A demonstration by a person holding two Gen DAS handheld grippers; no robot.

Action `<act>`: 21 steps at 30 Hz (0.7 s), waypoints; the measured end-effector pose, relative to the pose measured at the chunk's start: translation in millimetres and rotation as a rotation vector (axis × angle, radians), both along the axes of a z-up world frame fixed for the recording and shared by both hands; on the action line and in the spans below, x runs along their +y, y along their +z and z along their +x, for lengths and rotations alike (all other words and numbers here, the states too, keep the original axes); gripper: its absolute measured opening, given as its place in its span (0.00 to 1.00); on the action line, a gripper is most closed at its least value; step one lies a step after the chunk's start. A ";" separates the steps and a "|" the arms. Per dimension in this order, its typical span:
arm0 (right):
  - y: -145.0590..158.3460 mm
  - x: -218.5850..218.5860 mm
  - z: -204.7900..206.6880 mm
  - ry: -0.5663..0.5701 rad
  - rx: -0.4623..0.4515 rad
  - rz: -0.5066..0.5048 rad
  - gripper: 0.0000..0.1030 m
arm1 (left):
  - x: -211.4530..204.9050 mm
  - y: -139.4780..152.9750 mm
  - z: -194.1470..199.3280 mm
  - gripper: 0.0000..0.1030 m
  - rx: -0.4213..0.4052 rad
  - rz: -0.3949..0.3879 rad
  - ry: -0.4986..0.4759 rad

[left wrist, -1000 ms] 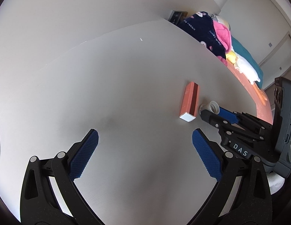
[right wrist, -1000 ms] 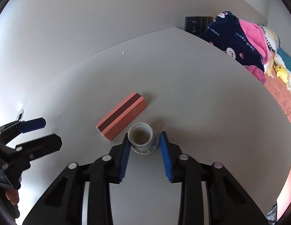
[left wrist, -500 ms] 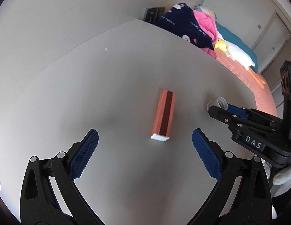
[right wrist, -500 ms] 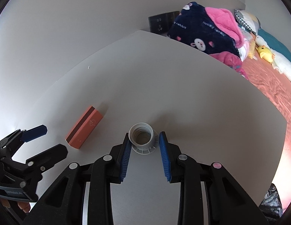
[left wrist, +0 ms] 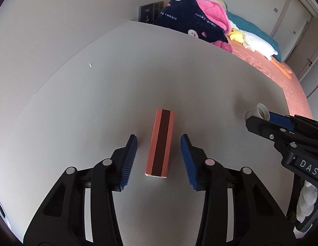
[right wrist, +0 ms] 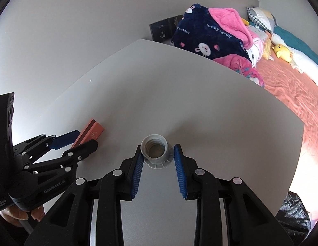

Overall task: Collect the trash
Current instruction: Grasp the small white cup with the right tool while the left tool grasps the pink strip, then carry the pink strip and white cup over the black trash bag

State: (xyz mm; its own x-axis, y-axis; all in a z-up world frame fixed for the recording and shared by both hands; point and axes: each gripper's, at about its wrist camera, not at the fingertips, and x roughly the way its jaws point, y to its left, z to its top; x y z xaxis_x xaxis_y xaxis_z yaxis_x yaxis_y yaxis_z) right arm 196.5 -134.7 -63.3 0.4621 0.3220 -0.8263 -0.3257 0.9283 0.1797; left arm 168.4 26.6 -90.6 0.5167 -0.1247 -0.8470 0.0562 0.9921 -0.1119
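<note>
You've got 2 pieces of trash on the table: 1 long salmon-orange cardboard box w/ a dark brown stripe [left wrist: 160,142] and 1 white plastic threaded bottle neck w/ a flanged collar [right wrist: 155,150].

Your left gripper [left wrist: 158,158] straddles the box, jaws narrowed but w/ a gap on each side; blue ribbed pads [left wrist: 129,160] not touching the cardboard. The box lies flat, lengthwise between the fingers, roughly mid-table, well in from every edge. In the right wrist view that same gripper [right wrist: 73,139] sits at the left w/ the box poking out past its tips.

Your right gripper [right wrist: 158,157] brackets the bottle neck, which stands upright, open mouth up. Left pad [right wrist: 137,169] is at the collar; right pad shows a thin gap. Can't tell if it's actually clamped. In the left wrist view the neck [left wrist: 261,111] sits near the table's right edge, tucked behind the right gripper's [left wrist: 267,123] fingertips.

Surface: 1 plain pale grey matte table [right wrist: 200,110], far edge against a white wall, w/ 1 tiny white fleck [left wrist: 90,65] toward the far left. Past the far corner: 1 dark double wall socket [right wrist: 163,29]. Beside the table's right edge: 1 bed w/ a coral-pink cover [right wrist: 292,90], 1 navy rabbit-print blanket w/ pink fleece lining [right wrist: 212,34], 1 yellow plush toy [right wrist: 282,51]. 1 crumpled black plastic bag [right wrist: 294,215] sits low by the near right corner.
</note>
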 end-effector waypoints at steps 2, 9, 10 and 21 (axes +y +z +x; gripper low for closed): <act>1.5 -3.1 -1.9 -0.003 -0.001 0.004 0.31 | -1.2 0.0 1.2 0.36 0.005 0.009 0.003; 8.5 -14.8 -9.7 -0.014 -0.007 0.019 0.31 | -1.6 -0.8 2.8 0.36 0.014 -0.008 0.034; 9.3 -15.9 -10.8 -0.016 -0.009 0.020 0.31 | -2.3 -0.6 3.2 0.36 0.015 -0.004 0.038; 24.6 -32.6 -28.2 -0.032 -0.035 0.036 0.31 | -2.9 0.5 -5.2 0.18 -0.027 -0.023 0.068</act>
